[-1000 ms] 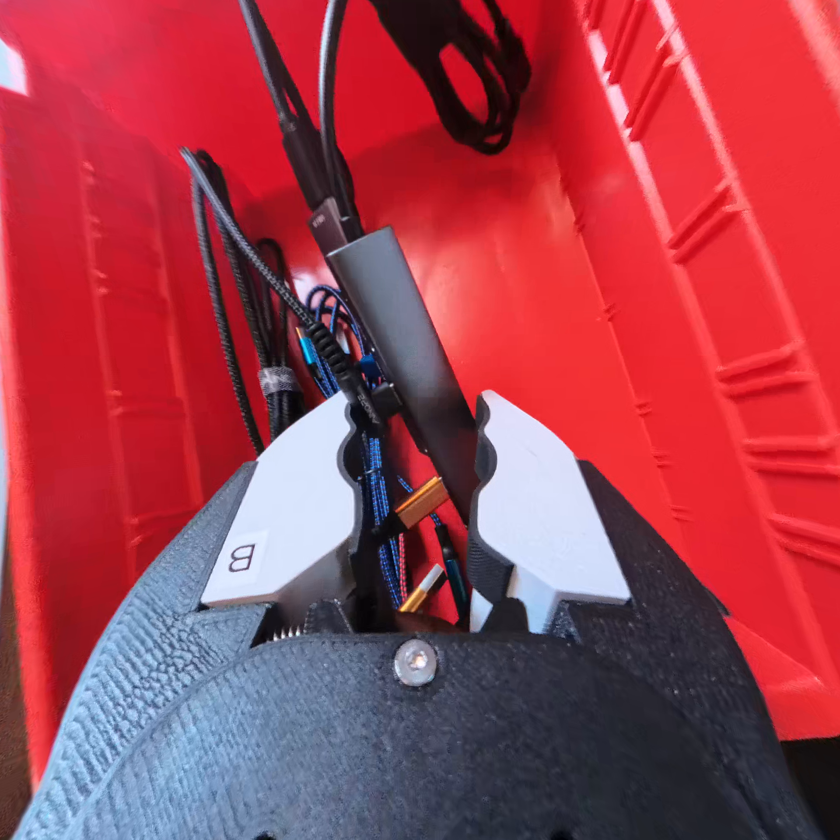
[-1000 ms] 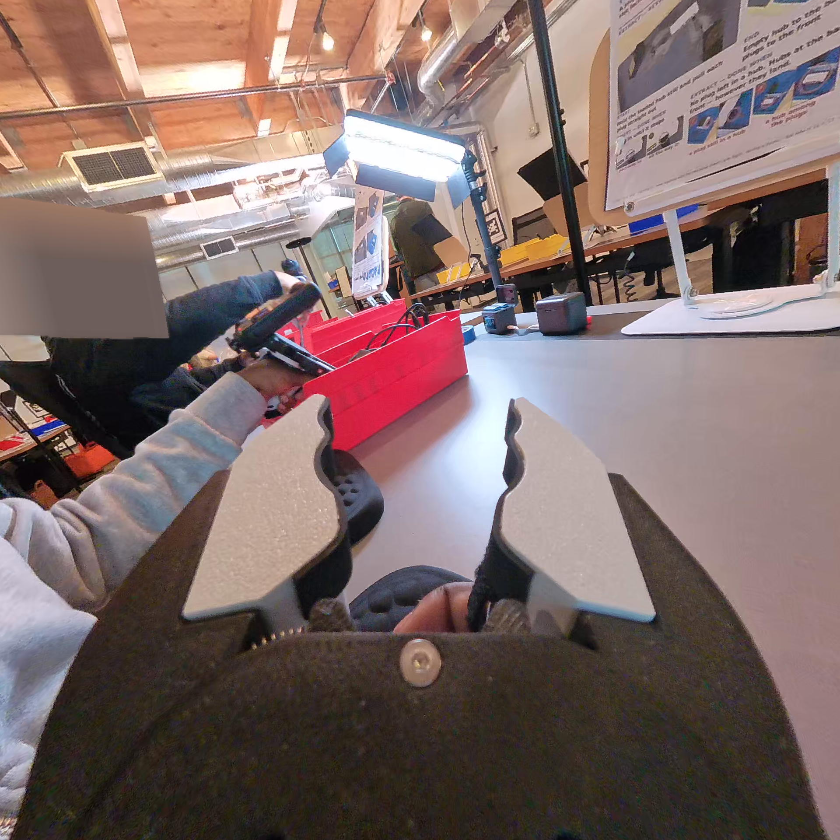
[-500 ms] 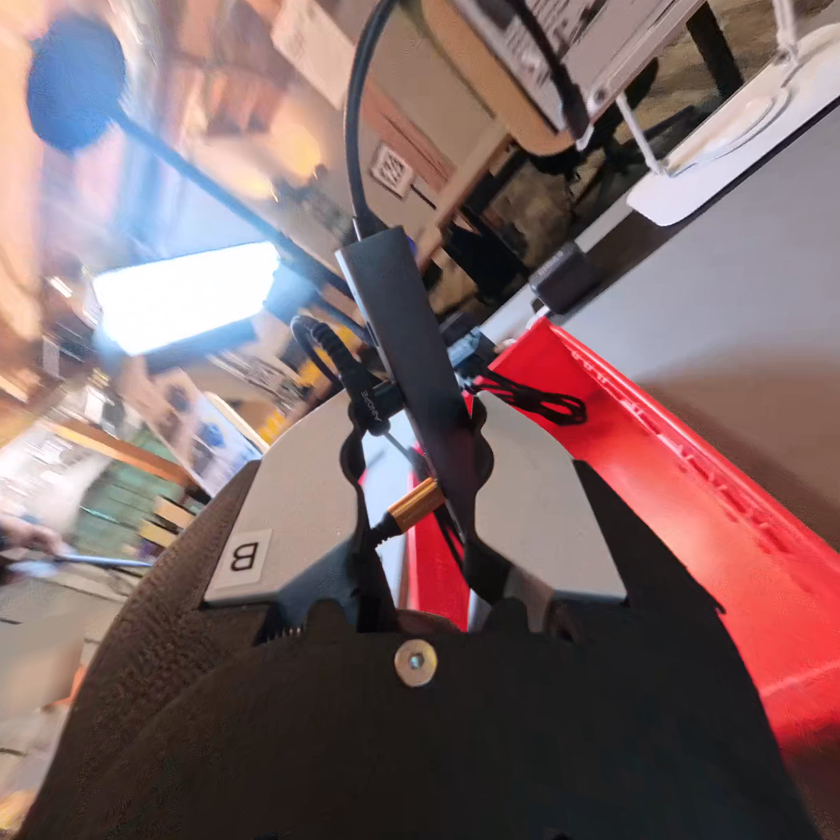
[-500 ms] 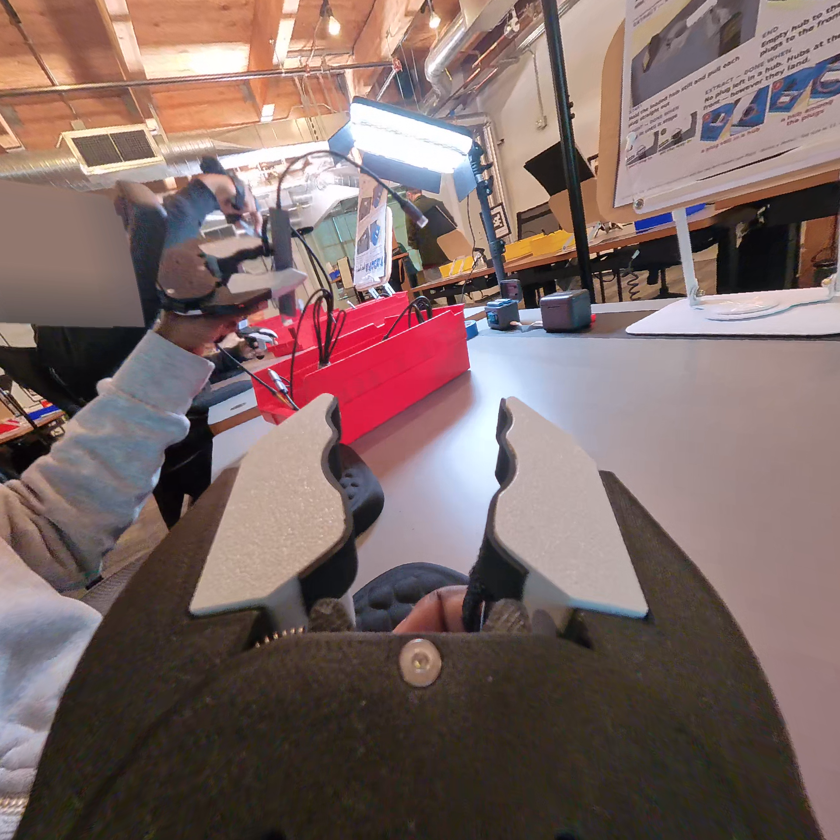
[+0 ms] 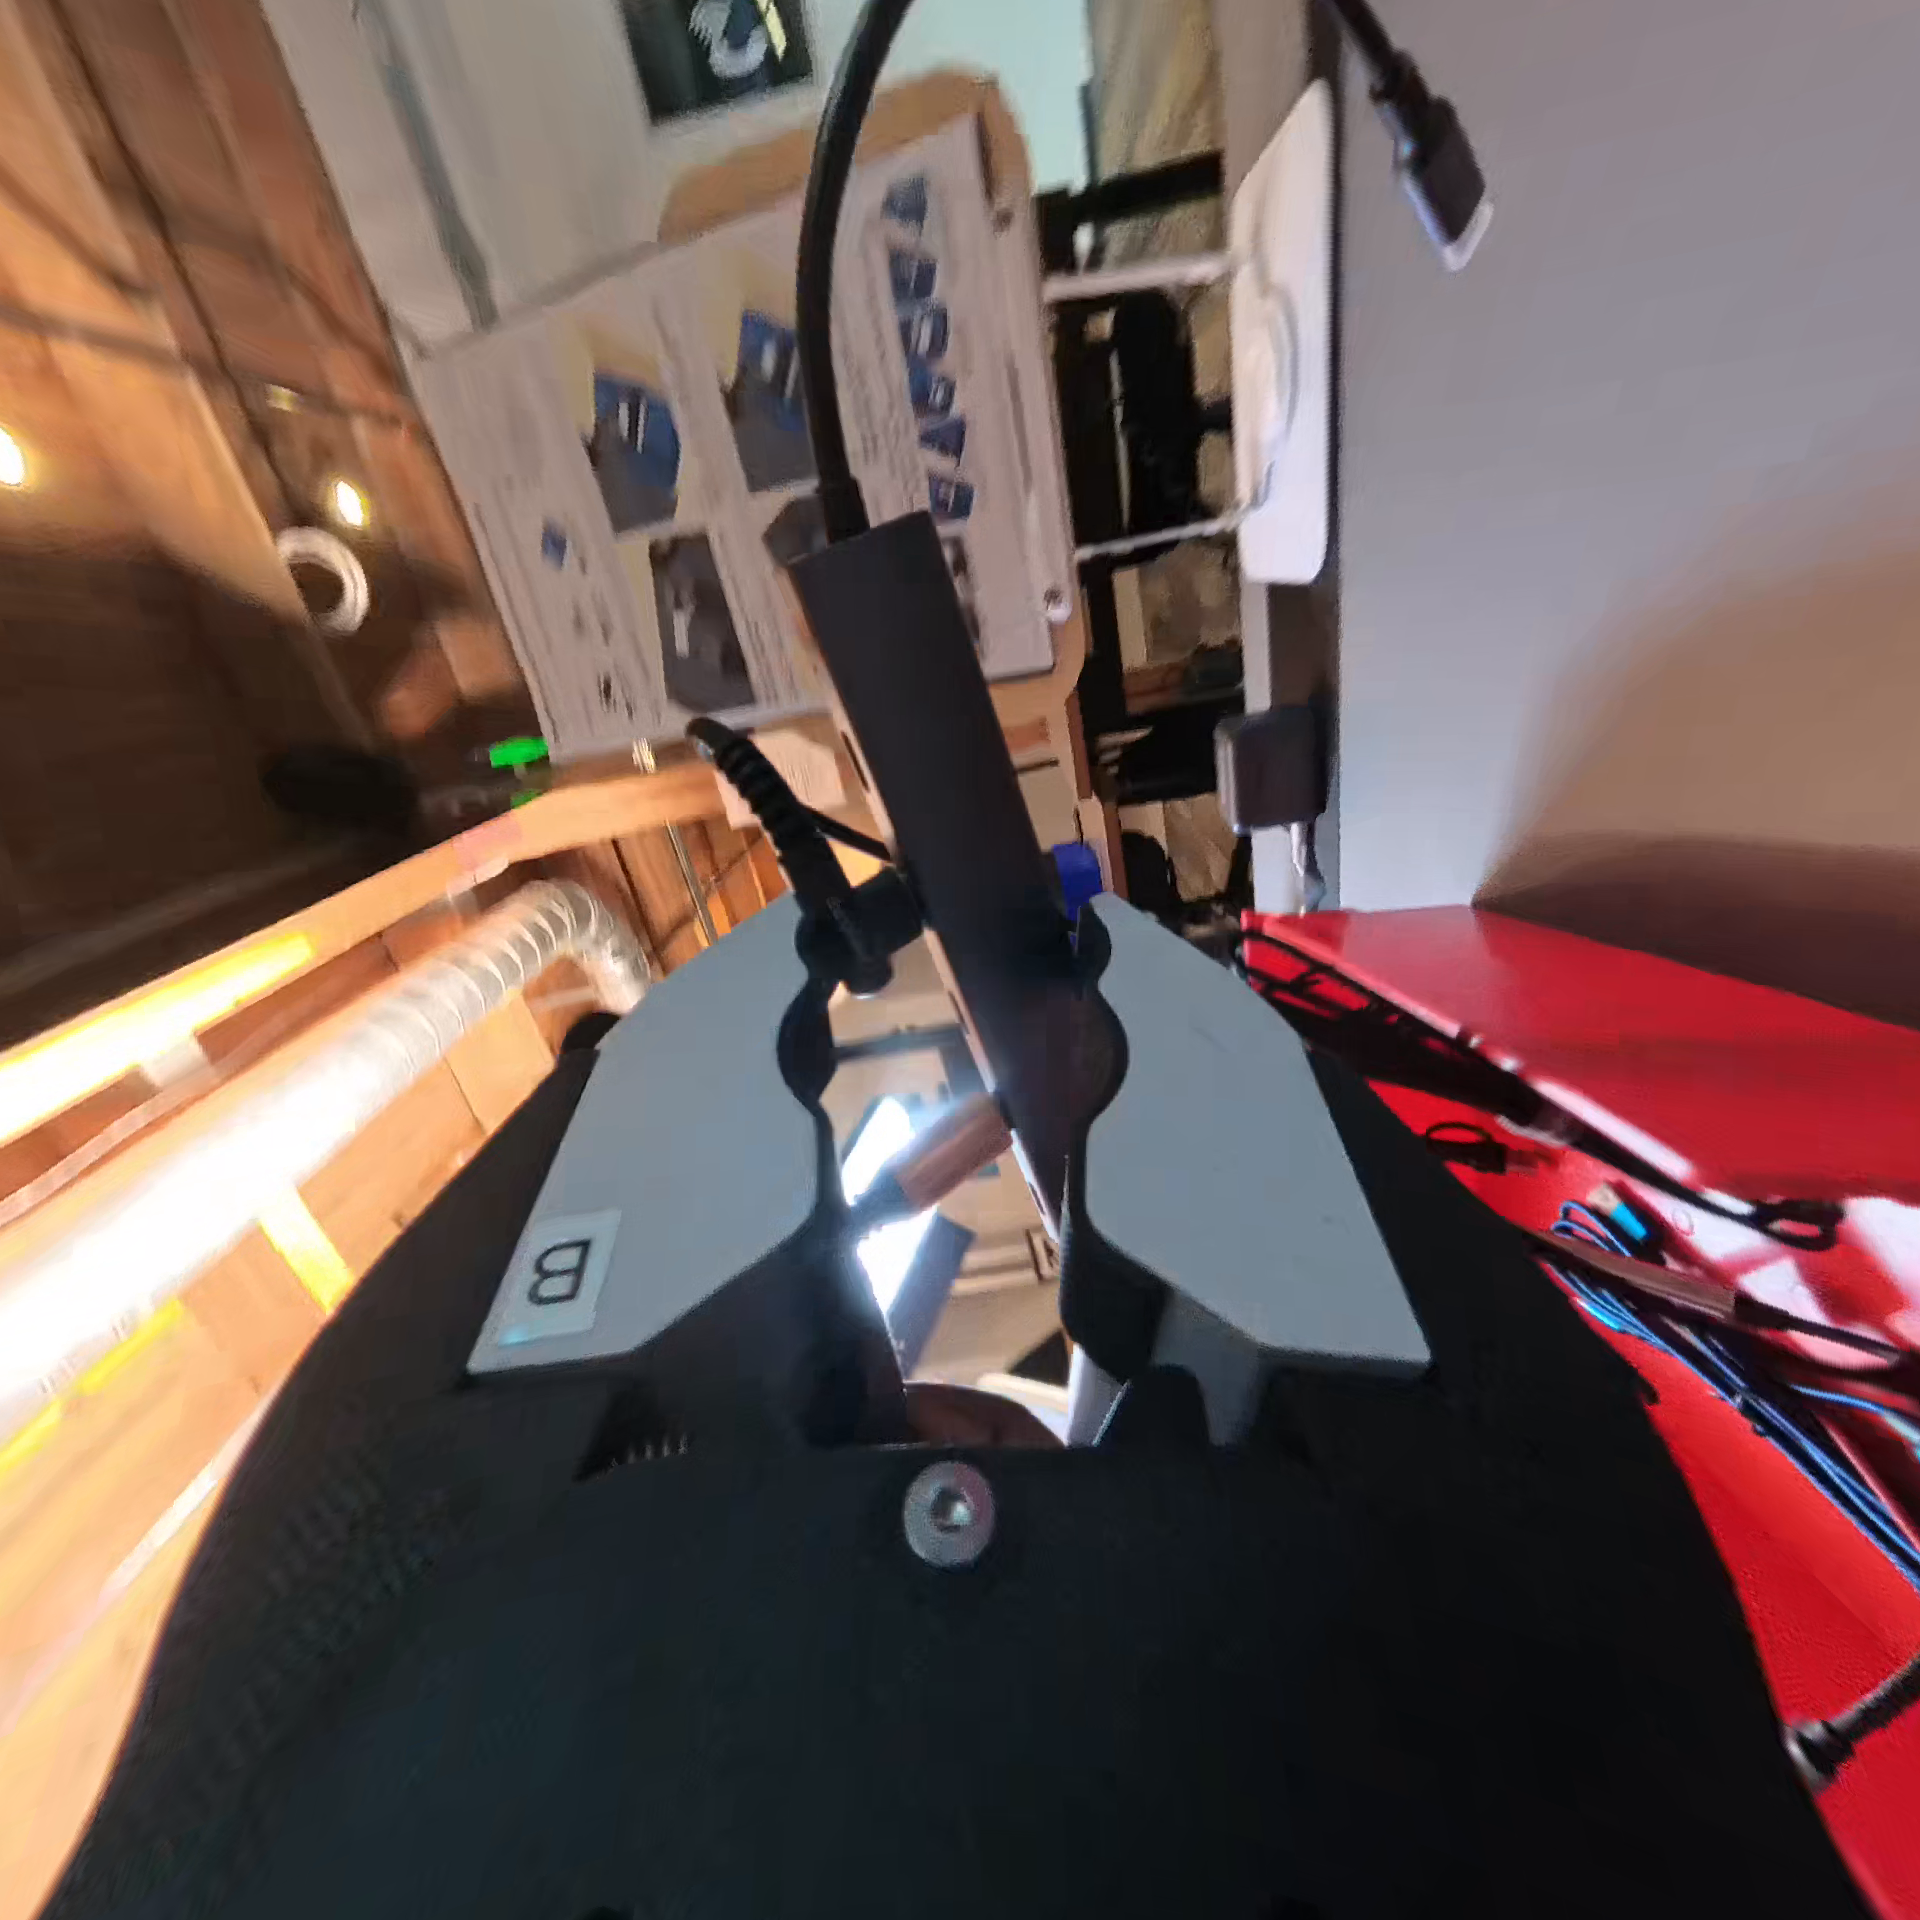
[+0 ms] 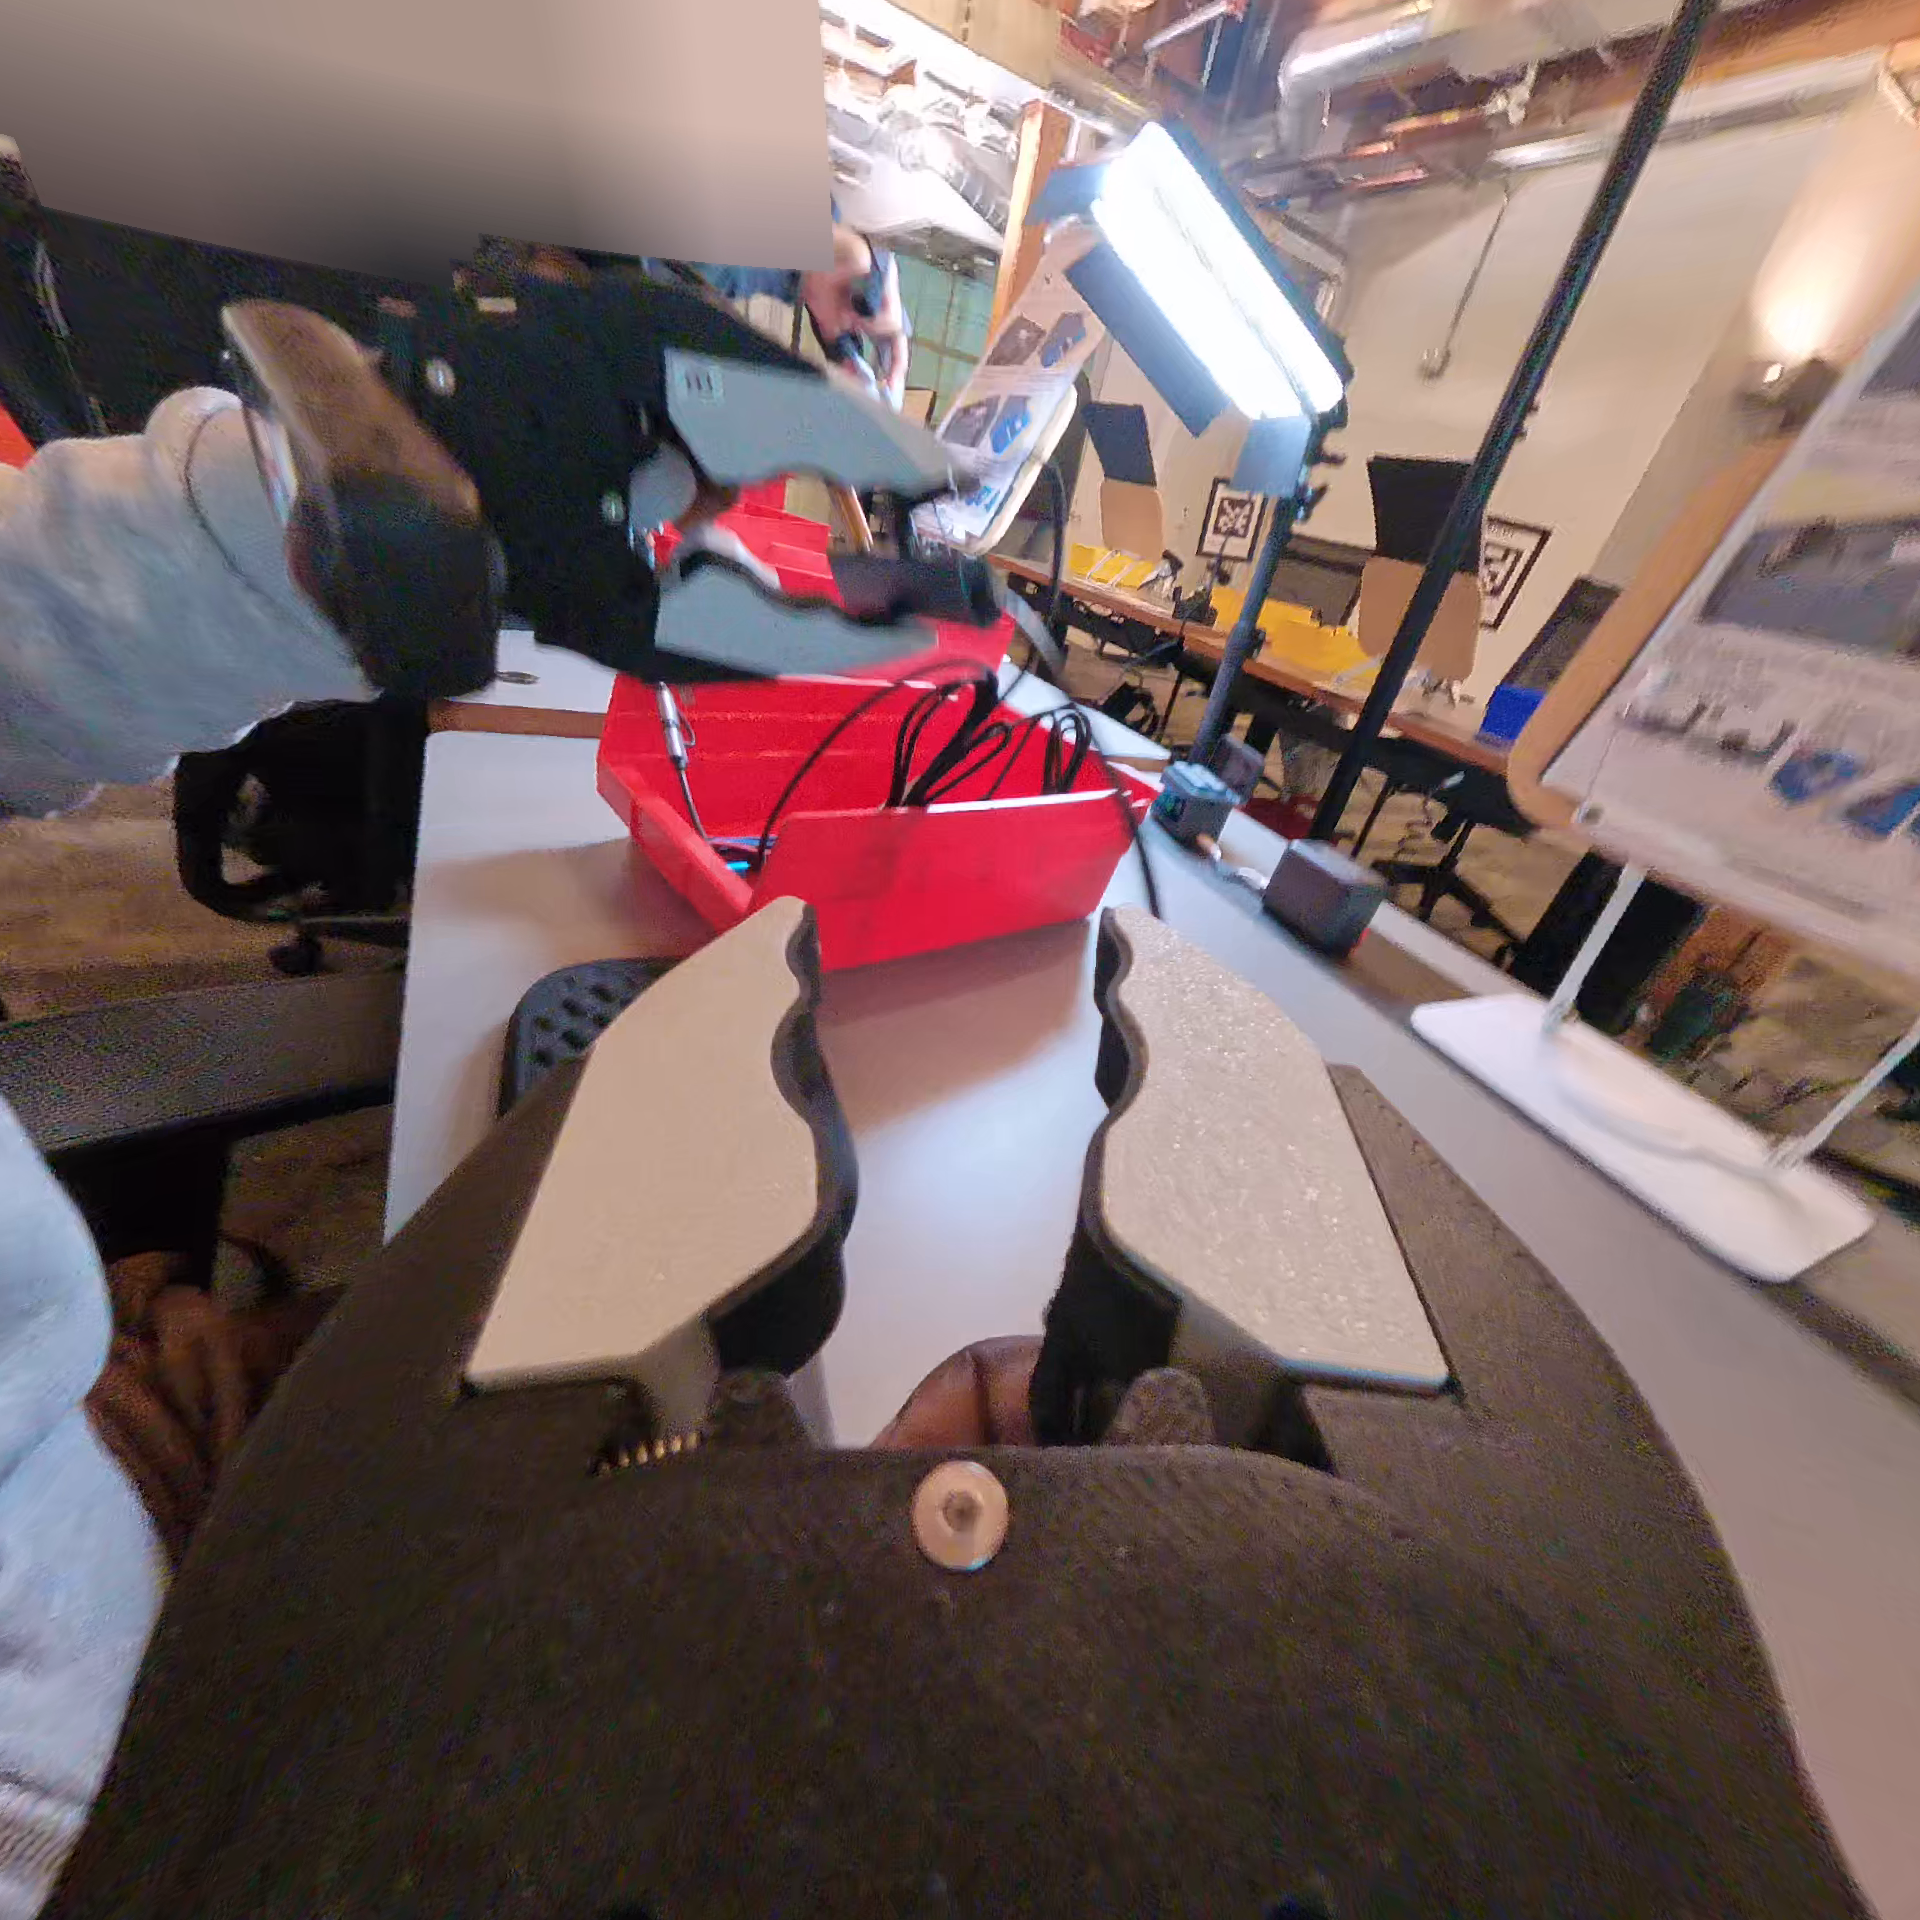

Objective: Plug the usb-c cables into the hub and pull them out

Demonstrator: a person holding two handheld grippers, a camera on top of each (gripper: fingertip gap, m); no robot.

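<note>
Between the left tongs (image 5: 951, 1013), the hub (image 5: 935, 790) is clamped by its near end, its long axis running forward and out past the tips, with a black plug (image 5: 862, 914) and a copper plug (image 5: 935, 1153) seated in its left edge. Ahead and to the left of the right tongs (image 6: 951, 1013), which stand apart and empty above the surface (image 6: 966, 1081), the hub is held over the red bin (image 6: 935, 862). The right tongs are judged the free pair for pulling a plug sideways off that edge.
</note>
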